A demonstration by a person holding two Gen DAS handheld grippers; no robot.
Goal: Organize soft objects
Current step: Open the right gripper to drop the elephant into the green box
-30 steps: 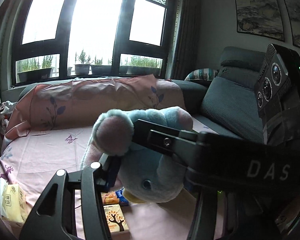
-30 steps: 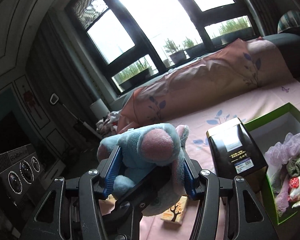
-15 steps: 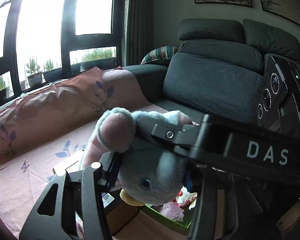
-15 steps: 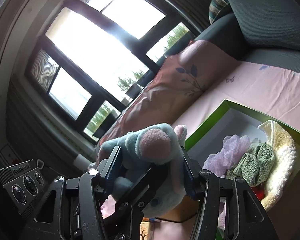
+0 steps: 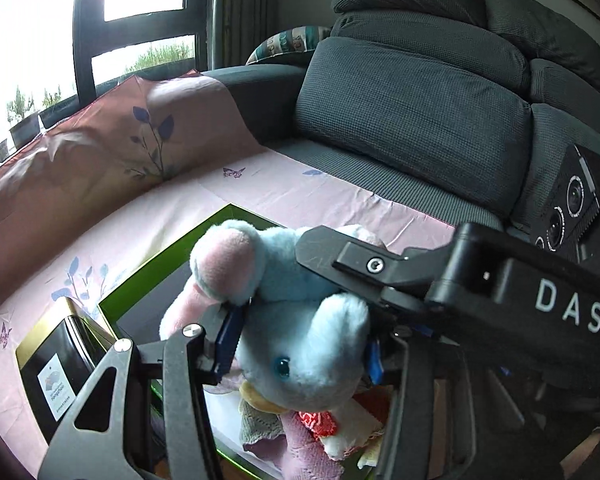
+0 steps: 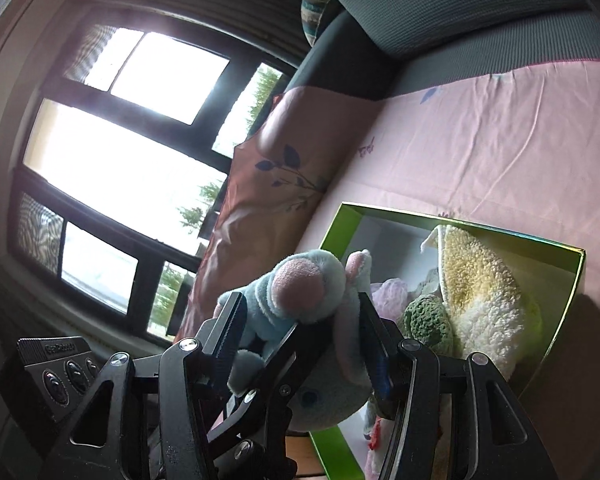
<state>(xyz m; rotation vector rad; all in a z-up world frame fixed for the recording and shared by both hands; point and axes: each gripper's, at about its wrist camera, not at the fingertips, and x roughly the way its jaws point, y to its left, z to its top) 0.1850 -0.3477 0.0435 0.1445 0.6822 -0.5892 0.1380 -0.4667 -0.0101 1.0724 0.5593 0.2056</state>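
A light blue plush toy (image 5: 296, 344) with pink ears is held in the air by both grippers at once. My left gripper (image 5: 300, 344) is shut on its head. My right gripper (image 6: 300, 332) is shut on its body (image 6: 300, 292). The toy hangs over a green box (image 6: 560, 308) that lies on the pink sheet. In the box are a yellow-white fleece cloth (image 6: 484, 300), a green knitted piece (image 6: 424, 316), a pale purple cloth (image 6: 392, 292) and a red-white piece (image 5: 316, 420).
A black tin with a gold rim (image 5: 56, 364) stands left of the box (image 5: 148, 276). Dark grey sofa cushions (image 5: 412, 104) rise behind the pink sheet (image 5: 308, 184). A pink leaf-print cushion (image 5: 100, 144) lies under the window.
Both grippers have carried the plush toy to the right, from over the sheet with the small packets to above the green box. Both stay shut on it.
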